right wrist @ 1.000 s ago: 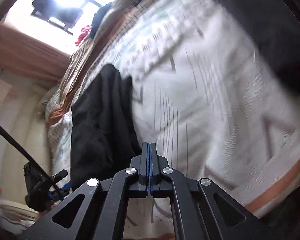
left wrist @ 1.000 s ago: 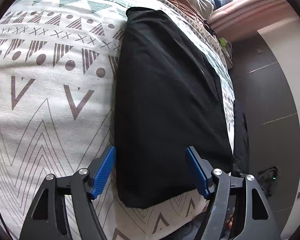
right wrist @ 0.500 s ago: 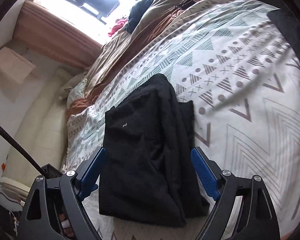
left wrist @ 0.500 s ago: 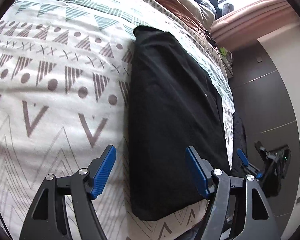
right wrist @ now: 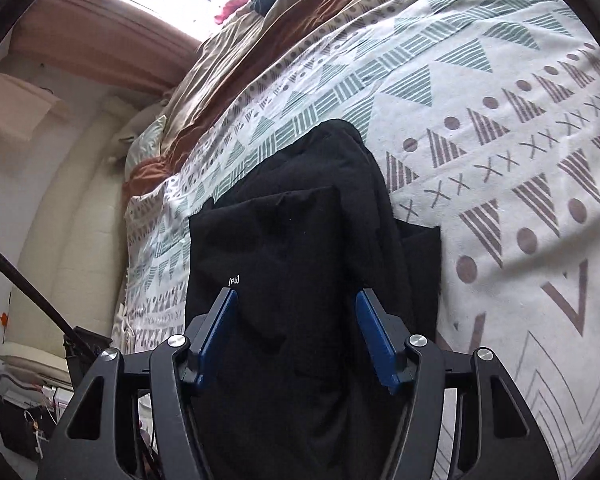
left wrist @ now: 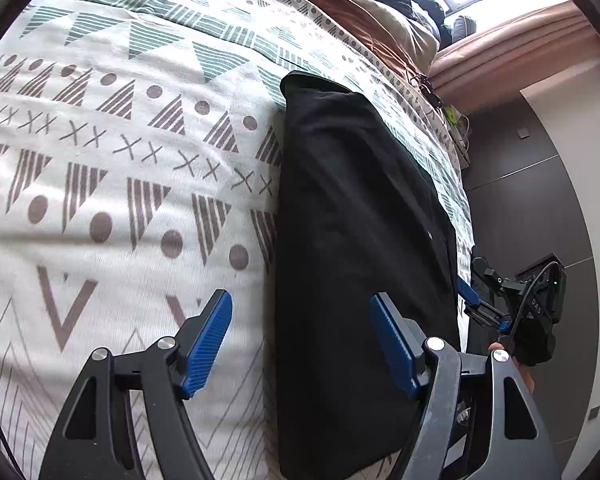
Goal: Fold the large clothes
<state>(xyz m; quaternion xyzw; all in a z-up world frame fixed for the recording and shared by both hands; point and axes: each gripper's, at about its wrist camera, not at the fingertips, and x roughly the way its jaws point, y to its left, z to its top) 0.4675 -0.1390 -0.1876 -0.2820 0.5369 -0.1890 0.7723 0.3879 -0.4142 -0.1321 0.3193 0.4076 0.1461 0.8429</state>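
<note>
A black garment (left wrist: 352,248) lies folded in a long strip on the patterned bedspread (left wrist: 112,184). In the right wrist view the garment (right wrist: 300,256) shows folded layers and a small white logo. My left gripper (left wrist: 300,340) is open and empty, hovering over the garment's near left edge. My right gripper (right wrist: 296,332) is open and empty, directly above the garment's near end. It also shows in the left wrist view (left wrist: 500,308) past the garment's right edge.
The bedspread (right wrist: 500,160) spreads wide beside the garment. A brown and tan duvet (left wrist: 380,12) with dark clothes is heaped at the far end under a window. A dark floor (left wrist: 540,208) lies past the bed's edge. A cream padded headboard (right wrist: 60,240) stands at the left.
My right gripper has opened and moved over the garment's near end. My left gripper has drawn back and left a little, still open. The right gripper has come into the left wrist view.
</note>
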